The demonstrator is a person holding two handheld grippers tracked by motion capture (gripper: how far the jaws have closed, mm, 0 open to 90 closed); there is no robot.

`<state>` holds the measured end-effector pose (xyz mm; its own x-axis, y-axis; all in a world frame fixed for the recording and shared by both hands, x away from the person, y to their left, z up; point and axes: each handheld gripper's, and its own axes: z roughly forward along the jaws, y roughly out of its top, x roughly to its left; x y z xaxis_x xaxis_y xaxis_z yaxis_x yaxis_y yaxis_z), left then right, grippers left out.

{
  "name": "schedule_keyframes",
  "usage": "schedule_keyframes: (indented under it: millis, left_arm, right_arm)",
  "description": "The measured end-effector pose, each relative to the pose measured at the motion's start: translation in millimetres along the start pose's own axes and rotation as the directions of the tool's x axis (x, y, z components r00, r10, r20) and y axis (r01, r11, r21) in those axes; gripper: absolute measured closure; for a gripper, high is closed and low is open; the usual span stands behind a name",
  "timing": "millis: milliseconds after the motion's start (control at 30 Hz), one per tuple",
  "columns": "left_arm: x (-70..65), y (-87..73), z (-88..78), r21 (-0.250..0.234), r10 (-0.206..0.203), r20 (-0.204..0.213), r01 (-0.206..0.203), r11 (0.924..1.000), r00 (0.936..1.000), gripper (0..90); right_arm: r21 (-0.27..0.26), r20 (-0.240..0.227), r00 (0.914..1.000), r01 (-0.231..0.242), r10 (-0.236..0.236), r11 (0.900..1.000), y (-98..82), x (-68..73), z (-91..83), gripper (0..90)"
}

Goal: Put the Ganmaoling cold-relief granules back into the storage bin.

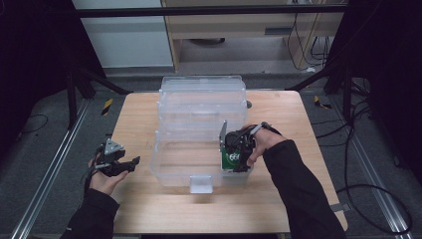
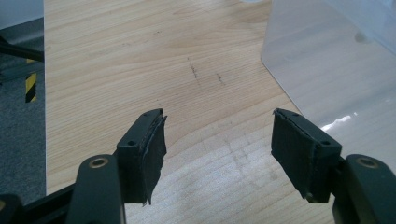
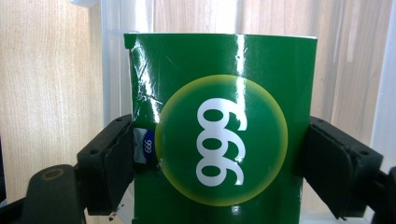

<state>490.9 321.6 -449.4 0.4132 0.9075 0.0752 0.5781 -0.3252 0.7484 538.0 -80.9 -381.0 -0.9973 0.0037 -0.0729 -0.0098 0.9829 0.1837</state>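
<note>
A glossy green box (image 3: 219, 56) with a yellow-green circle and white digits stands between the jaws of my right gripper (image 3: 219, 163), whose pads press on its two sides. From above, that green box (image 1: 229, 160) sits at the front right corner of a clear plastic bin (image 1: 201, 82), with the right gripper (image 1: 238, 149) on it. My left gripper (image 1: 130, 164) hovers left of the bin, jaws wide apart. Between the jaws of the left gripper (image 2: 217, 140) lies only bare wood.
The wooden table (image 1: 278, 199) carries the tall clear bin, which has a small tab (image 1: 201, 183) at its front. The bin's curved wall (image 2: 327, 70) rises at the right of the left gripper view. Metal rails and cables run along the floor beside the table.
</note>
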Motion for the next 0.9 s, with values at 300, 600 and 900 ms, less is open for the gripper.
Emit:
schedule_keyframes:
  millis: [300, 600, 900]
  left_arm:
    - [0.1, -0.1, 0.2, 0.002, 0.002, 0.0, -0.002, 1.0, 1.0, 34.5]
    - [-0.2, -0.2, 0.6, 0.005, 0.004, 0.0, -0.004, 1.0, 1.0, 34.5]
    - [-0.1, -0.3, 0.8, 0.006, 0.005, 0.002, -0.005, 1.0, 1.0, 34.5]
  right_arm:
    - [0.002, 0.019, 0.9998, 0.003, -0.003, 1.0, -0.4, 1.9, 2.2, 17.5]
    - [0.007, 0.026, 0.9997, 0.002, -0.002, 1.0, 0.3, 2.3, 2.5, 16.8]
    - [0.014, 0.034, 0.9994, -0.008, 0.008, 1.0, 0.0, 3.0, 1.1, 16.4]
